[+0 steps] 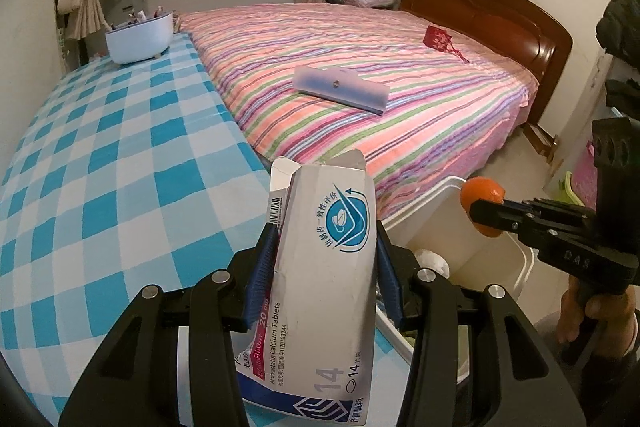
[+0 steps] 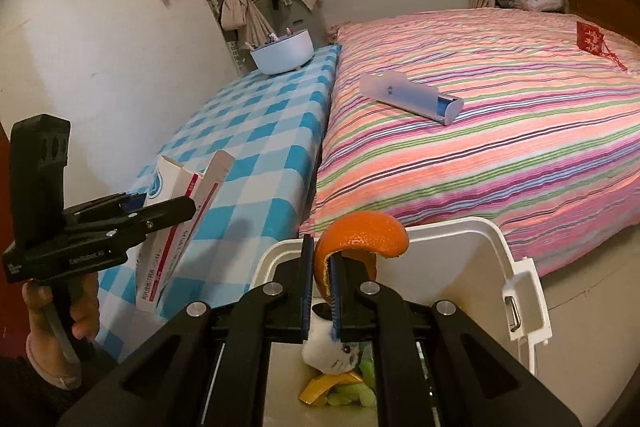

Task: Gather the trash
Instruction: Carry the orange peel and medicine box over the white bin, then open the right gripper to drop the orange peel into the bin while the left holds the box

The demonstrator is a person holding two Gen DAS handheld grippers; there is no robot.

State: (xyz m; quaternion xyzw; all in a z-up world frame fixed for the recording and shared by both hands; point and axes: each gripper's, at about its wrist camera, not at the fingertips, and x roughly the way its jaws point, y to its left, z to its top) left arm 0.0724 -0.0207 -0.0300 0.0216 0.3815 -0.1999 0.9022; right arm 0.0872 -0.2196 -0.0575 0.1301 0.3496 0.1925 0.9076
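My left gripper (image 1: 326,247) is shut on an empty white tablet box (image 1: 324,287), held above the edge of the checked table; it also shows in the right wrist view (image 2: 176,219). My right gripper (image 2: 322,263) is shut on a piece of orange peel (image 2: 360,235), held over the open white bin (image 2: 496,251). The peel (image 1: 482,199) and the right gripper (image 1: 492,213) show at the right of the left wrist view, above the bin (image 1: 436,203). Inside the bin lie crumpled tissue (image 2: 332,347), a yellow peel and green scraps.
A blue and white checked table (image 1: 100,167) stands left of a striped bed (image 1: 360,67). A white bowl-shaped holder (image 1: 140,37) sits at the table's far end. A pale case (image 1: 340,89) and a red pouch (image 1: 438,37) lie on the bed.
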